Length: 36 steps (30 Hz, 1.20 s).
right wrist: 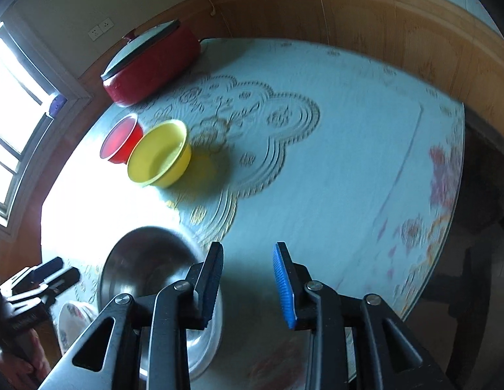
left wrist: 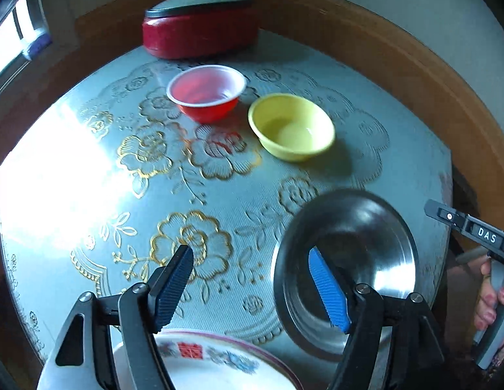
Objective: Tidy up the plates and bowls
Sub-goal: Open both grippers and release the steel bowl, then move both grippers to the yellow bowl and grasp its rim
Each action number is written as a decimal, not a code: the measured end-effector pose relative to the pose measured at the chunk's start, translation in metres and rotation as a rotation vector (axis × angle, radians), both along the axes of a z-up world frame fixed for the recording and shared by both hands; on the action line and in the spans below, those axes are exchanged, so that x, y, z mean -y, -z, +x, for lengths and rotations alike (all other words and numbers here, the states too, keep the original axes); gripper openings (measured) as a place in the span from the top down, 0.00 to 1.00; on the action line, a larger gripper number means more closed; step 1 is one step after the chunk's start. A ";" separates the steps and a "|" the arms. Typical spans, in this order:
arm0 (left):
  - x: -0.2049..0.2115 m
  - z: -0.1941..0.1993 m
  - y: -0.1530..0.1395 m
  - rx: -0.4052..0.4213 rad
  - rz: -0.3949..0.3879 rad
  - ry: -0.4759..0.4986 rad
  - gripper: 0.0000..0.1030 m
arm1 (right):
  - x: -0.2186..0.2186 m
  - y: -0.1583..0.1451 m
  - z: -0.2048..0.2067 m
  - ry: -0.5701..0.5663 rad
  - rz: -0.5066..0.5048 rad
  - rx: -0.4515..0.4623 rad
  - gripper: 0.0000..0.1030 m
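Two plastic bowls stand on the round table (left wrist: pixel 73 169): a red bowl (left wrist: pixel 206 92) with a pale inside and a yellow bowl (left wrist: pixel 291 126), close beside each other but apart in the left wrist view, both upright toward the far side. One steel bowl (left wrist: pixel 349 260) sits near the table's near right edge, and one white plate (left wrist: pixel 219 364) with a red and blue pattern lies at the near edge, just left of the steel bowl. One red lidded pot (left wrist: pixel 200 32) stands at the far rim, close to the wooden wall panel (right wrist: pixel 382 16). The left gripper (left wrist: pixel 255 287) hangs above the near edge with its jaws spread wide and nothing between them; its blue pad shows in front of the steel bowl, without pressing on it. The right gripper (right wrist: pixel 248 284) is also parted, more narrowly, and empty, just right of the steel bowl. No earlier view is given, so only this stance can be told. The cloth between the plastic bowls and the steel bowl is bare, and the whole right half of the table in the right wrist view lies open up to its rim. A window (right wrist: pixel 11 104) glares on the left side.
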<state>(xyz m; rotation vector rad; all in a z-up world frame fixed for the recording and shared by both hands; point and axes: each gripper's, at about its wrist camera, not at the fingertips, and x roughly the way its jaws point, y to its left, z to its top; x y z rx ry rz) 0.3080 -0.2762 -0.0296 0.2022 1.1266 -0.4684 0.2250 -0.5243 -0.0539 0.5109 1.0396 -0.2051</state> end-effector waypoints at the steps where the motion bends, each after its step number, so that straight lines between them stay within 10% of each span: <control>1: 0.001 0.007 -0.001 -0.001 0.001 -0.015 0.26 | 0.004 0.000 0.006 -0.002 -0.007 -0.006 0.69; 36: 0.056 0.123 0.047 -0.049 -0.004 -0.115 0.15 | 0.008 0.034 0.176 -0.259 0.061 -0.057 0.66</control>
